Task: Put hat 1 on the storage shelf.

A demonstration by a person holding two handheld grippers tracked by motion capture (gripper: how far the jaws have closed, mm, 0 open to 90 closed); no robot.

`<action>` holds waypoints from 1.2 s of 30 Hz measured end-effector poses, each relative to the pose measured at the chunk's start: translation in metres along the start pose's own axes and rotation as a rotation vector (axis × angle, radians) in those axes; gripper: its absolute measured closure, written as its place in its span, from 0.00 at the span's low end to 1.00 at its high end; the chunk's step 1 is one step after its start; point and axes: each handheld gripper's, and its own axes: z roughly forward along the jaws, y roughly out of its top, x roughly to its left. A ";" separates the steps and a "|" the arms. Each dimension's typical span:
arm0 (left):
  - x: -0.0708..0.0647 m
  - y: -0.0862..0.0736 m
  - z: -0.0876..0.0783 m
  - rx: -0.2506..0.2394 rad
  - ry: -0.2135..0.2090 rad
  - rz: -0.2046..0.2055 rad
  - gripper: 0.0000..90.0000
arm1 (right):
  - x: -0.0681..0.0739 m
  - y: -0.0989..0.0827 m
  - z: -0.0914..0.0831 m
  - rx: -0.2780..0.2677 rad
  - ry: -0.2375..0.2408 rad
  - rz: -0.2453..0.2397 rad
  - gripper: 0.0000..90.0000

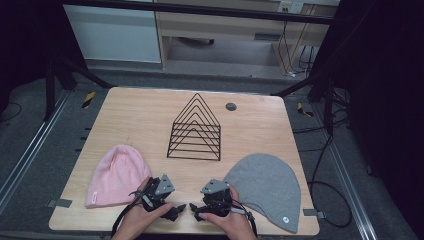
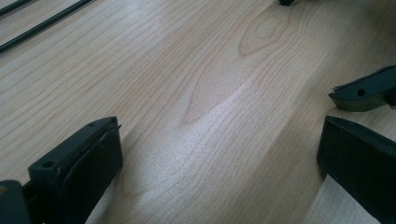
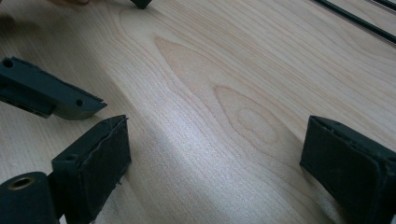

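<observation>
**Nothing picked up yet, both hats flat on the desk**

Looks like square one. Pink beanie (image 1: pixel 116 176) lying flat at the near left of the desk (image 1: pixel 145 120), grey beanie (image 1: pixel 267 187) flat at the near right, black wire rack (image 1: pixel 196 131) standing in the middle, further back, with nothing on it. Left gripper (image 1: pixel 181 206) and right gripper (image 1: pixel 192 207) parked low at the front edge between the two hats, tips pointed at each other and nearly meeting. Fingers (image 2: pixel 88 161) spread wide in the left gripper view, same wide-apart fingers (image 3: pixel 95 163) in the right gripper view, bare wood grain between them, holding nothing. Nearest hat for each: pink just beside the left hand (image 1: pixel 142 217), grey just beside the right hand (image 1: pixel 231 220). So probably everything left to do: grab, lift, place.

Hard to make out: no hat in either gripper view, just desk, a sliver of rack wire at the top edge and the other gripper's tip. Small tags on the hat brims too tiny to read. Round dark spot (image 1: pixel 230 106) behind the rack, maybe a cable port, can't say. Forearms cut off at the bottom of the high view.
</observation>
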 end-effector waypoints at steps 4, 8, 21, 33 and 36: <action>0.001 0.001 -0.001 0.001 -0.003 -0.010 0.01 | 0.000 0.000 0.000 0.000 -0.001 0.001 0.09; 0.001 0.009 -0.009 -0.011 -0.024 -0.011 0.06 | 0.002 0.002 -0.001 0.015 0.004 -0.007 0.09; 0.050 0.007 -0.070 -0.063 0.103 -0.053 0.07 | 0.007 0.010 -0.016 0.009 -0.017 -0.053 0.16; 0.091 -0.010 -0.094 -0.044 0.210 -0.111 0.07 | 0.009 0.009 -0.014 0.029 -0.002 -0.071 0.16; 0.099 -0.015 -0.098 -0.039 0.230 -0.126 0.07 | 0.010 0.009 -0.014 0.035 -0.002 -0.071 0.16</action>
